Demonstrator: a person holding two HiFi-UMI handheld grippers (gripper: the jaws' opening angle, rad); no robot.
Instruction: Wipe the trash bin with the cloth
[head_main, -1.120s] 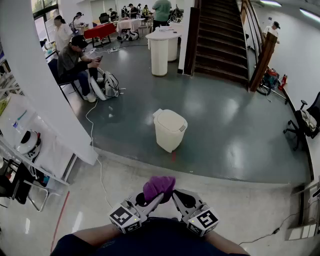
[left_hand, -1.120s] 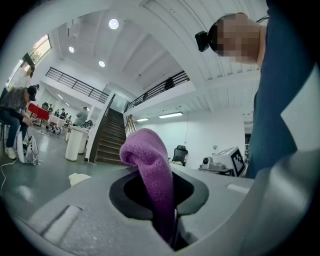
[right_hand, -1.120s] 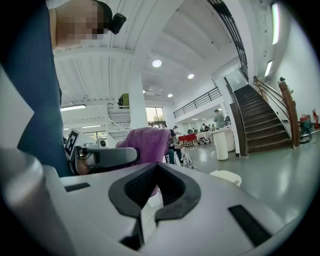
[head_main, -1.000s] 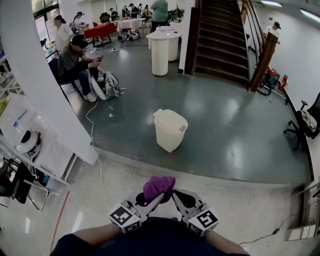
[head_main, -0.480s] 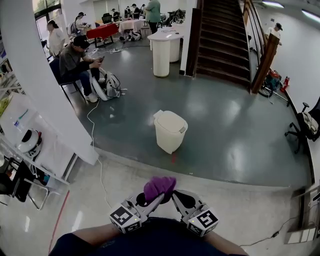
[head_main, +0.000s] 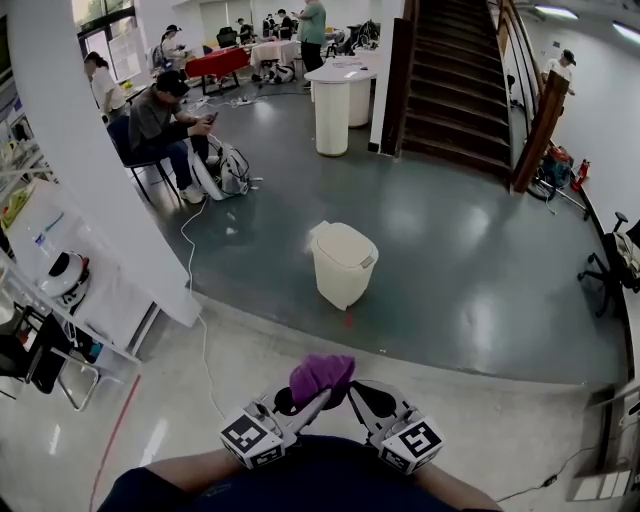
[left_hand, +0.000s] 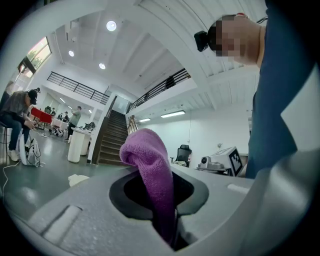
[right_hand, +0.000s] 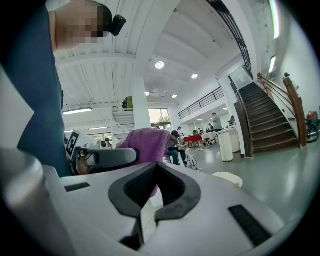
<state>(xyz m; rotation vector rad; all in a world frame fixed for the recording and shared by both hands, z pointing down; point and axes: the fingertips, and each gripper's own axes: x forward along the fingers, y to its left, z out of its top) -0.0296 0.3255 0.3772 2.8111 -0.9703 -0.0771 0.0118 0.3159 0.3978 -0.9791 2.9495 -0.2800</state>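
Head view: cream lidded plastic trash bin (head_main: 343, 265) stands alone on dark grey floor (head_main: 470, 260), well apart from grippers — open floor on every side. Low in frame, left gripper (head_main: 318, 398) clamped on purple terry cloth (head_main: 320, 375); right gripper (head_main: 352, 396) jaws together, empty — just beside cloth.

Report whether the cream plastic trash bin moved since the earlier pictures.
No. The cream trash bin stands just behind the red floor mark, as before.

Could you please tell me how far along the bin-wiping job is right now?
Done: the purple cloth is picked up, pinched in the left gripper. In hand: it is held close to the body, with the right gripper shut and empty beside it. Left: all the wiping; the cream trash bin stands apart across the grey floor, lid down, untouched.
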